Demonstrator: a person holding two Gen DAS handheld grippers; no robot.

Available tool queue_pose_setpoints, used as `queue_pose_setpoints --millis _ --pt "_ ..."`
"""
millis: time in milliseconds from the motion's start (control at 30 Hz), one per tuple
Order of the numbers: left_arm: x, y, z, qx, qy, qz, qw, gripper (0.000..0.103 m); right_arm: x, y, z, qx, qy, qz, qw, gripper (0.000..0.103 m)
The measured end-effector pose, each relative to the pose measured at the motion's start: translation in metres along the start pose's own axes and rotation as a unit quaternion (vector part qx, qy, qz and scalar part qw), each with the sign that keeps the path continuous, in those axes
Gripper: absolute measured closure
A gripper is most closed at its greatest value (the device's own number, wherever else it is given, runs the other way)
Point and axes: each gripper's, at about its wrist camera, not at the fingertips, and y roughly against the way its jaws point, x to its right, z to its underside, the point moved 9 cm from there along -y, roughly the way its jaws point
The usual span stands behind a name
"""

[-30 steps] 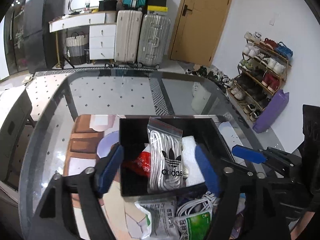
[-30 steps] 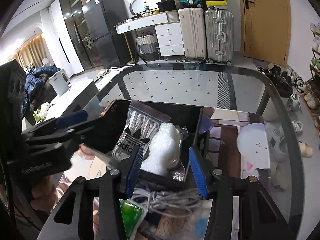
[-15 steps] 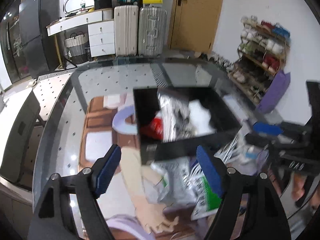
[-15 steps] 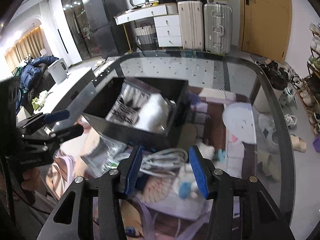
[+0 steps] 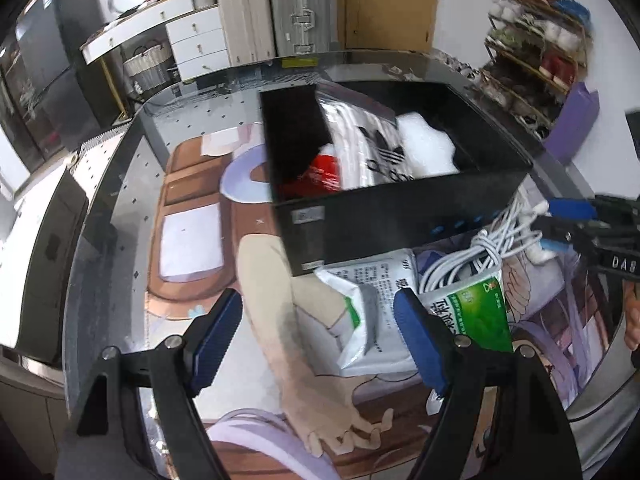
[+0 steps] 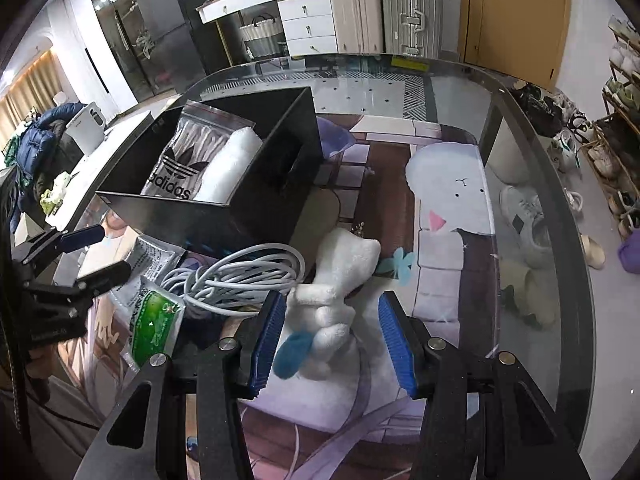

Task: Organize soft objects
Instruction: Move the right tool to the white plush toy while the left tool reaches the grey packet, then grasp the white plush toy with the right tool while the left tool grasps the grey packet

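A black box (image 5: 400, 216) (image 6: 264, 200) on the glass table holds an Adidas bag of laces (image 6: 188, 160), white foam (image 6: 228, 168) and a red packet (image 5: 324, 172). In front of it lie a white coiled cable (image 6: 244, 272), a grey pouch (image 5: 368, 304) and a green-and-white packet (image 6: 154, 320) (image 5: 476, 312). A white plush toy with a blue part (image 6: 332, 292) lies between the open jaws of my right gripper (image 6: 332, 336). My left gripper (image 5: 316, 332) is open and empty, just short of the grey pouch.
The glass table (image 6: 520, 160) lies over an illustrated mat. Its rounded edge runs along the right. Suitcases (image 6: 384, 12), a white dresser and a shoe rack (image 5: 536, 40) stand beyond. A low bench is at the left.
Both grippers have pulled back from the box towards the near side. The plush toy has come into the right view, now between the right fingers.
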Motion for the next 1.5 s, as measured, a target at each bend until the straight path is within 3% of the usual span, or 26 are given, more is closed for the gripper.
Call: queue_pose_setpoints --millis 467,967,1100,1300,1433,1500 --pt "0.026 -0.011 0.003 0.004 -0.039 -0.017 0.9991 0.024 0.002 -0.005 0.002 -0.007 0.005 0.005 1.0 0.053" --pt "0.016 -0.026 -0.005 -0.01 -0.007 -0.021 0.9997 0.009 -0.002 -0.012 0.002 -0.012 0.016 0.017 1.0 0.051" --pt "0.012 -0.03 -0.004 -0.016 0.011 -0.016 0.9997 0.009 -0.002 -0.013 0.004 -0.014 0.01 0.01 1.0 0.051" --pt "0.016 -0.024 0.002 -0.011 -0.002 -0.028 0.9995 0.011 -0.004 -0.015 0.012 -0.043 0.04 0.01 0.998 0.051" --pt "0.009 -0.023 0.01 -0.033 0.018 -0.009 0.9993 0.011 0.002 -0.011 0.017 -0.051 0.05 0.025 0.997 0.051" --pt "0.003 -0.024 0.017 -0.042 0.008 -0.023 0.9988 0.011 0.008 -0.007 0.016 -0.049 0.046 0.029 0.997 0.051"
